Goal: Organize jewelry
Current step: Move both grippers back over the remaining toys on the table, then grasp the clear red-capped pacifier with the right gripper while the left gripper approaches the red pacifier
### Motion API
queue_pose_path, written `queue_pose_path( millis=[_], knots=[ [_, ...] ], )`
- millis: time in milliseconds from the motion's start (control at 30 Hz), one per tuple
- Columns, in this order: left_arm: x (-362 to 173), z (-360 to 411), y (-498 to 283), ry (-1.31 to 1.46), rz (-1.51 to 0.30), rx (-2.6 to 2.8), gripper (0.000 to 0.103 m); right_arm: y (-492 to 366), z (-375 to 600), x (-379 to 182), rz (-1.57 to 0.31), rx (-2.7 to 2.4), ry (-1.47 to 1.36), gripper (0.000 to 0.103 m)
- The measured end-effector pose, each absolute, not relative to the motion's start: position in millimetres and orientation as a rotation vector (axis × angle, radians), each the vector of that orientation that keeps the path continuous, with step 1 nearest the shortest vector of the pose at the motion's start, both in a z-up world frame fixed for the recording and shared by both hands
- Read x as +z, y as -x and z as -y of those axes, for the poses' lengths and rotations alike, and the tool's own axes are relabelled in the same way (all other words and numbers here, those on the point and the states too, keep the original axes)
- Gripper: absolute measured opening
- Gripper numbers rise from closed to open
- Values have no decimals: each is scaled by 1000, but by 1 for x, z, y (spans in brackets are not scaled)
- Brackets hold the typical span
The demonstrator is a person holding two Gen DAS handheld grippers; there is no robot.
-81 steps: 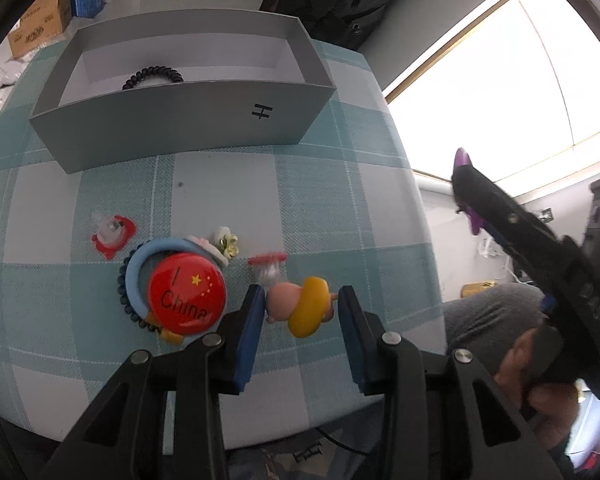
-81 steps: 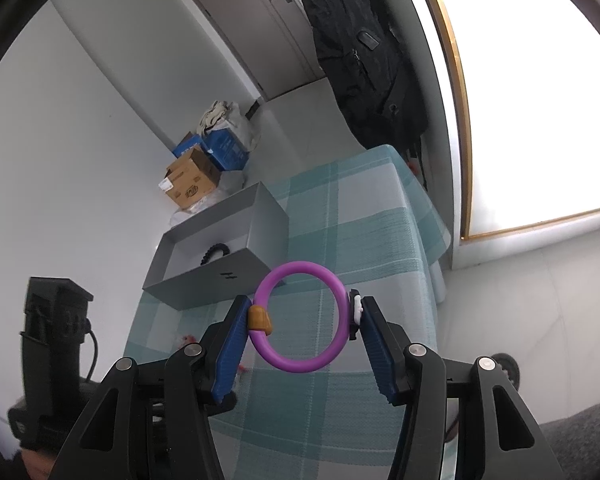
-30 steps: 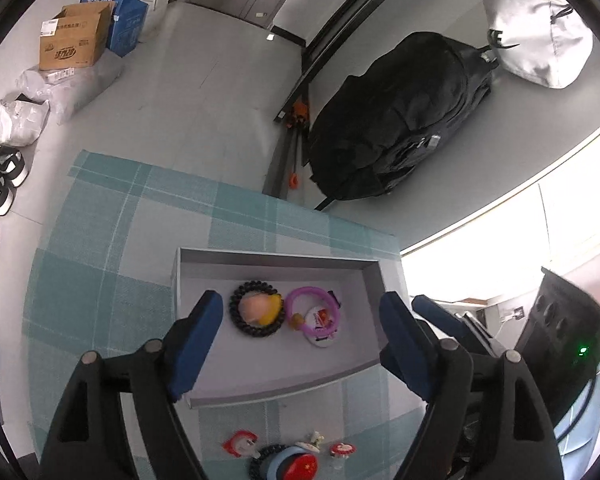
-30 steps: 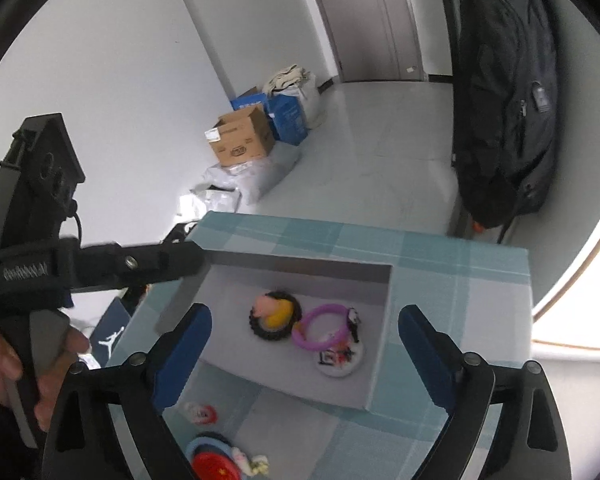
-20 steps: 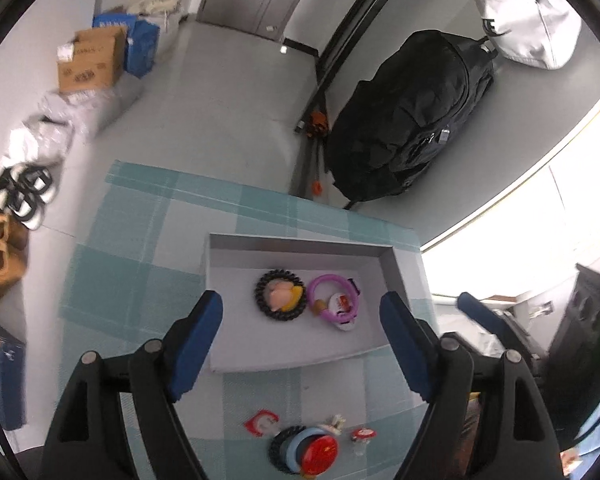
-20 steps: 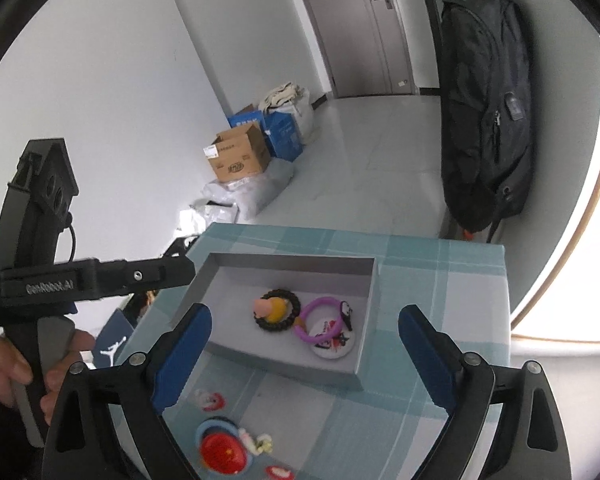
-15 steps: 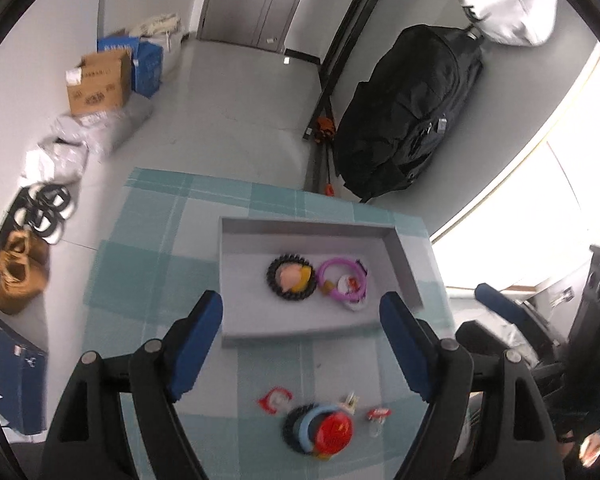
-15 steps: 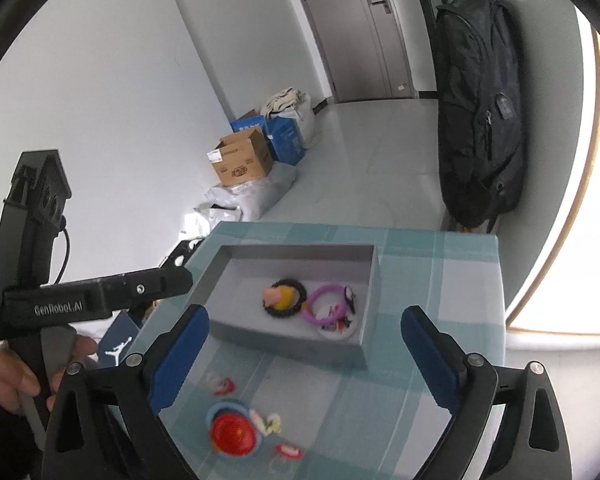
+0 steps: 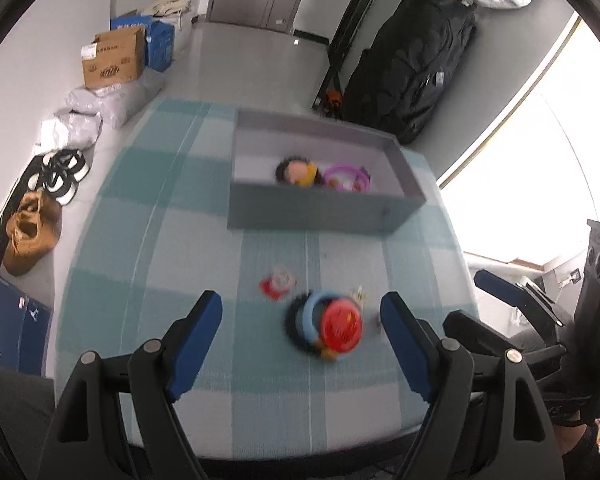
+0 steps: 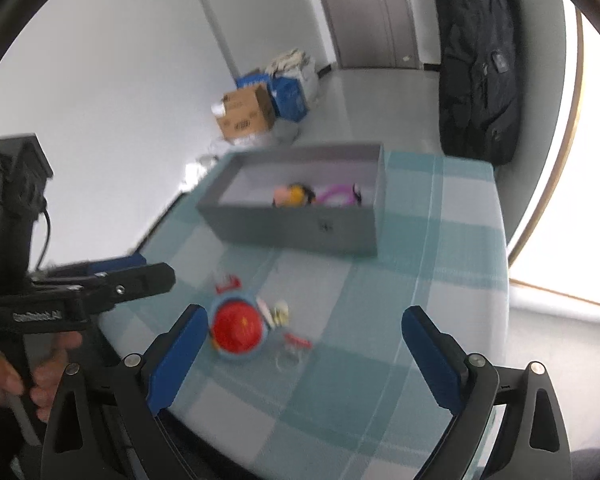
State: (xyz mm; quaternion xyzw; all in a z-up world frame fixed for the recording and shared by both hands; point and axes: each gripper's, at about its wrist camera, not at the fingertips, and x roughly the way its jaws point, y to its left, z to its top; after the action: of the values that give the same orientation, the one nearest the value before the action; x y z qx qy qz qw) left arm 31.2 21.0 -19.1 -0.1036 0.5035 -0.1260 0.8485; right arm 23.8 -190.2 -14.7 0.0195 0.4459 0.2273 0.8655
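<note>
Fingers: my left gripper and right gripper both spread wide, empty.
Badge: red badge on the checked cloth.
Box: grey box holds purple ring.

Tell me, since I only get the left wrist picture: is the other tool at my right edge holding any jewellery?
Observer: No. The right wrist view shows the right tool with both blue pads wide apart and nothing gripped.
Operator: And who carries my tool?
Observer: A bare hand is wrapped round the black handle of the left tool.
Operator: Anything attached to it?
Observer: Yes, a thin black cable loops off its upper block.
</note>
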Motion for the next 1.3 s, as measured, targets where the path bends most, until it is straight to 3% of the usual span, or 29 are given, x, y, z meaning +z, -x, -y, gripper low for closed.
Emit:
queue_pose_path(
  millis=[167,233,500,667,733,900,1300],
  knots=[
    [-27,-28,-24,217,-1077,-239,79,-15,186,-29,-973,488,-1,89],
    [-30,-31,-23,243,-1085,-252,79,-14,184,-34,-987,490,10,81],
    [-48,-34,-20,234,-1130,-249,79,-16,166,-52,-1043,487,83,71],
    [-52,-33,-18,213,-1140,-237,79,-19,155,-59,-1065,486,124,55],
    [-56,-35,-19,234,-1159,-250,79,-20,151,-64,-1077,482,146,39],
    [-61,-42,-22,267,-1180,-229,79,-22,151,-64,-1067,460,165,23],
    [-55,-46,-44,314,-1143,-186,79,-28,173,-51,-1027,436,54,22]
  ],
)
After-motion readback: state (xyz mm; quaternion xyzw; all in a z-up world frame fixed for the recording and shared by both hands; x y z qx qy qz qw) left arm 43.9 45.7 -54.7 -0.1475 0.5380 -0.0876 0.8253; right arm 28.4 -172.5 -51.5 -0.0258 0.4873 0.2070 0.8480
